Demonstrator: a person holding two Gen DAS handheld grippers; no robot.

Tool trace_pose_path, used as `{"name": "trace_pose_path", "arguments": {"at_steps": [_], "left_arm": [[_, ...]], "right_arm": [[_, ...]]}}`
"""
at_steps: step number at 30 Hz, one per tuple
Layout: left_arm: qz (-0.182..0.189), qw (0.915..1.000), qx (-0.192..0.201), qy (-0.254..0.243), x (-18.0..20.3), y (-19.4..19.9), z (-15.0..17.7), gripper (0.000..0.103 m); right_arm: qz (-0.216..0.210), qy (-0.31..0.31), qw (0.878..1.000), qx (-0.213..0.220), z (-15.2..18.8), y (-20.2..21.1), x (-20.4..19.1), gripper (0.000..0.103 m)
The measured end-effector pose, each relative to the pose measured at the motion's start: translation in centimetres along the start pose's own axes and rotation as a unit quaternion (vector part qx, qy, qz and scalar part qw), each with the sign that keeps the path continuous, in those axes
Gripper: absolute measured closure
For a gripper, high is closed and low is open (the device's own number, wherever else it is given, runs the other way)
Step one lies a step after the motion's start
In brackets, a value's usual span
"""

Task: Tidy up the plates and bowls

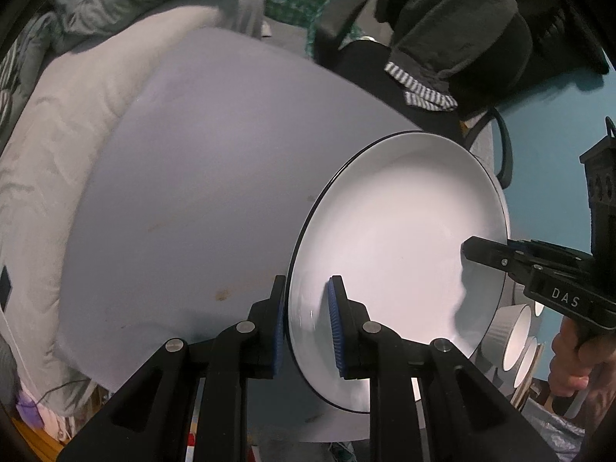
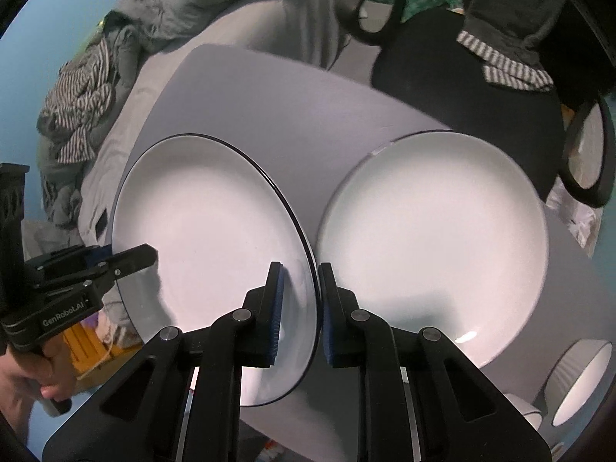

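The white plate (image 2: 215, 238) with a thin dark rim is held in the air above the tabletop (image 1: 200, 177), tilted, and both hand-held grippers are clenched on its rim. The left hand-held gripper (image 1: 308, 327) pinches one edge between its blue pads, and the right hand-held gripper (image 2: 298, 315) pinches the opposite edge, so the plate spans between them and neither hand is nearer. Relative to the held plate, a second white plate (image 2: 431, 246) lies flat on the tabletop just beside it, on the right hand-held gripper's side. I judge this second plate is the place for stacking, so the coming move goes sideways toward it. Beyond the second plate, near the tabletop's edge, stand some ribbed bowls (image 2: 581, 381) with white insides. Both plates look clean, smooth and glossy, so the grip could slip
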State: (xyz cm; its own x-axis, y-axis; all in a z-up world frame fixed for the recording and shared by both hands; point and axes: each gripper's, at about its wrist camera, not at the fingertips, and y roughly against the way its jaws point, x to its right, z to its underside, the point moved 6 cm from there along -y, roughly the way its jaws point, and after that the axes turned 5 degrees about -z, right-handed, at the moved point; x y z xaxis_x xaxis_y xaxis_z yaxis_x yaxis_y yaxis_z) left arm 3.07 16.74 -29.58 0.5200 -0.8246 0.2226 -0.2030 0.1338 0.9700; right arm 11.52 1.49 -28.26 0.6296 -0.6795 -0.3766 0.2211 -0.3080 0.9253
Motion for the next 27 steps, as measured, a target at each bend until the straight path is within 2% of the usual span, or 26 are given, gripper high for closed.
{"name": "trace_pose_path", "arguments": {"at_steps": [16, 27], "left_arm": [[0.007, 0.9985, -0.017, -0.051, 9.0, -2.3, -2.7, 0.083], [-0.005, 0.9981, -0.035, -0.050, 12.0, -5.0, -3.7, 0.082]], "right_arm": [[0.009, -0.059, 0.998, 0.025, 0.8, 4.2, 8.3, 0.086], [0.010, -0.090, 0.996, 0.020, 0.5, 4.3, 12.7, 0.085]]}}
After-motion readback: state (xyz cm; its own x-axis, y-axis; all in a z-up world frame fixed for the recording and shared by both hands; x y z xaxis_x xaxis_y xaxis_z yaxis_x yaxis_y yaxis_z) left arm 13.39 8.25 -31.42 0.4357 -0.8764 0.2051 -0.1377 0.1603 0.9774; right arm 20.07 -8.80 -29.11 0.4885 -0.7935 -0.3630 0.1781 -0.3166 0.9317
